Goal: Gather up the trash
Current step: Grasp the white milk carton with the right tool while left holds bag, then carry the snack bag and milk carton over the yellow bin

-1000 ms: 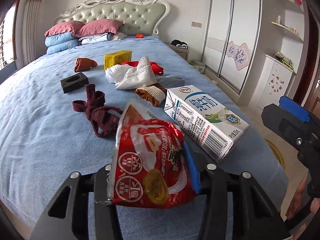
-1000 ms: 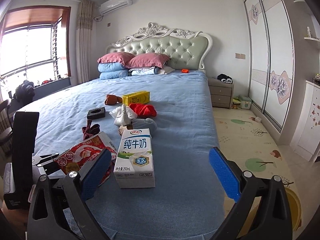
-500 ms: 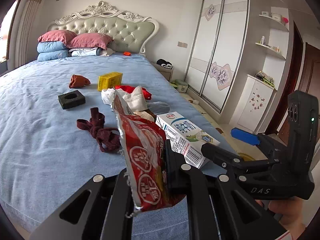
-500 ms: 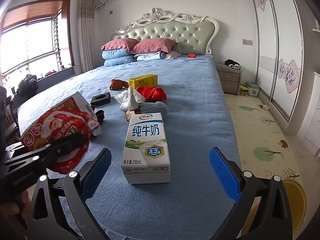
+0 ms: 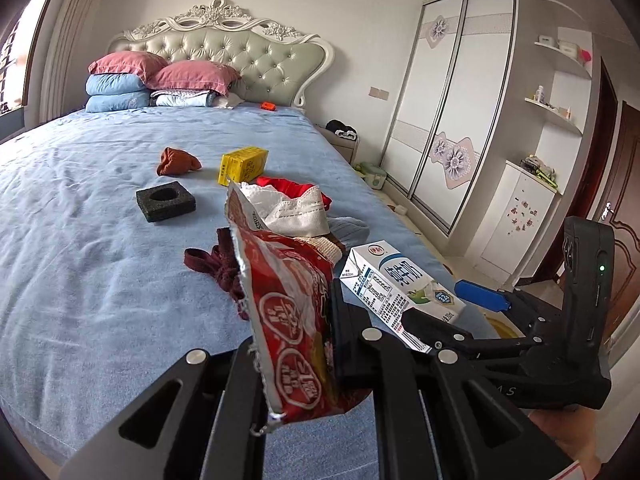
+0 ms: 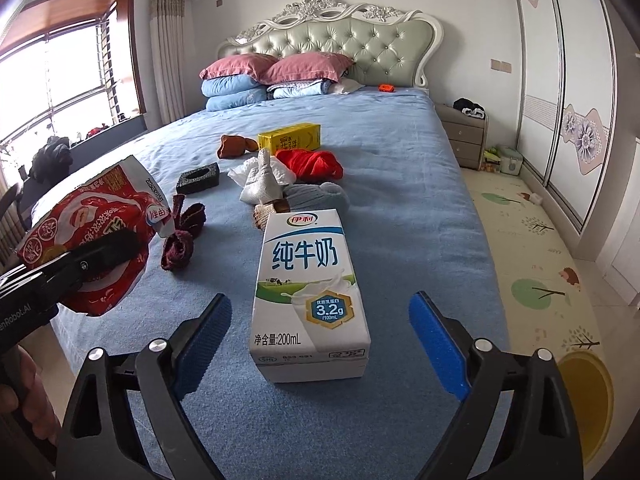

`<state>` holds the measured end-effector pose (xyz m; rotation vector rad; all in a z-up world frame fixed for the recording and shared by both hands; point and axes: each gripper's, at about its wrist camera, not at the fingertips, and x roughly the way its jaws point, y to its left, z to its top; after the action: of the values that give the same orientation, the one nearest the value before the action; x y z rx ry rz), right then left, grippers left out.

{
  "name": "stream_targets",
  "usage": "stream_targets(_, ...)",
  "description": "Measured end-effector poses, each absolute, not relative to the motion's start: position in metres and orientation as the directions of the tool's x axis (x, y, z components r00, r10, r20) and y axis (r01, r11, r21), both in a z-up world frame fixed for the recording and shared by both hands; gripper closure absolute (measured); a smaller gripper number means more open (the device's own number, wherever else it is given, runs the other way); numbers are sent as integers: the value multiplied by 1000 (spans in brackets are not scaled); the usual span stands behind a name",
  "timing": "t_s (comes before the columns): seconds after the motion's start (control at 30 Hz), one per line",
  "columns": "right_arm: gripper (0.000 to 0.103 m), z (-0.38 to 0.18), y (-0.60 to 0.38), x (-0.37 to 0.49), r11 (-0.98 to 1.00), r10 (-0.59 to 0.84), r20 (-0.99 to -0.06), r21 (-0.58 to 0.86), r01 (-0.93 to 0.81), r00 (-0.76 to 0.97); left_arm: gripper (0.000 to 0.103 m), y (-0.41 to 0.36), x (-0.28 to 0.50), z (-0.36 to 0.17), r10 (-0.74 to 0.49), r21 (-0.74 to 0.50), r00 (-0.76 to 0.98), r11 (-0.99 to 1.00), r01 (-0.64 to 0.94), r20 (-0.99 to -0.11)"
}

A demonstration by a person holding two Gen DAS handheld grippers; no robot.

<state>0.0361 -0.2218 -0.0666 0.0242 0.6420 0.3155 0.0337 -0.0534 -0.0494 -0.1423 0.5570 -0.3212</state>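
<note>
Milk carton (image 6: 310,292) on bed (image 6: 420,208), clothes pile (image 6: 288,176) behind, foam block (image 6: 199,178) left.

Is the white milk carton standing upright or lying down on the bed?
Lying down. The white milk carton rests flat on the blue bedsheet, printed front facing up, its base end toward the right claw.

maroon sock (image 5: 224,270) half behind wrapper (image 5: 288,320)
</note>
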Motion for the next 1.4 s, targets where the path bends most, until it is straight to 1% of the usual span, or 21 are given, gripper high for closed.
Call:
stream_targets(0.03,32,-69,-222,39,951,297,-600,120,-283,743,94,-53,36,-49,-334,-212,799,942,261,-500)
stream_targets(0.07,47,-71,-222,41,948,306,-611,128,-290,730,94,-54,37,-49,-332,-208,798,943,261,-504)
stream_targets(0.1,50,-73,-223,42,945,316,-619,139,-295,719,94,-54,39,-49,-332,-208,795,943,260,-508)
stream_targets(0.33,50,-72,-254,34,914,405,-581,267,-305,706,94,-65,46,-47,-352,-209,779,936,283,-519)
stream_targets(0.53,50,-70,-298,18,920,379,-541,308,-243,751,94,-102,52,-42,-399,-188,749,916,355,-529)
stream_targets(0.7,50,-66,-350,2,905,371,-491,380,-190,788,94,-149,59,-37,-474,-187,700,874,449,-533)
stream_targets(0.83,50,-62,-396,-17,907,322,-462,402,-129,827,94,-199,68,-37,-543,-197,634,823,533,-550)
stream_targets(1.03,50,-61,-465,-43,915,192,-455,403,9,870,94,-284,76,-44,-634,-217,514,726,652,-577)
stream_targets(1.2,50,-71,-516,-61,908,95,-469,403,117,878,94,-354,78,-57,-671,-222,412,650,727,-616)
stream_targets(1.4,50,-88,-567,-78,885,0,-500,402,232,866,94,-425,80,-75,-678,-229,311,583,780,-666)
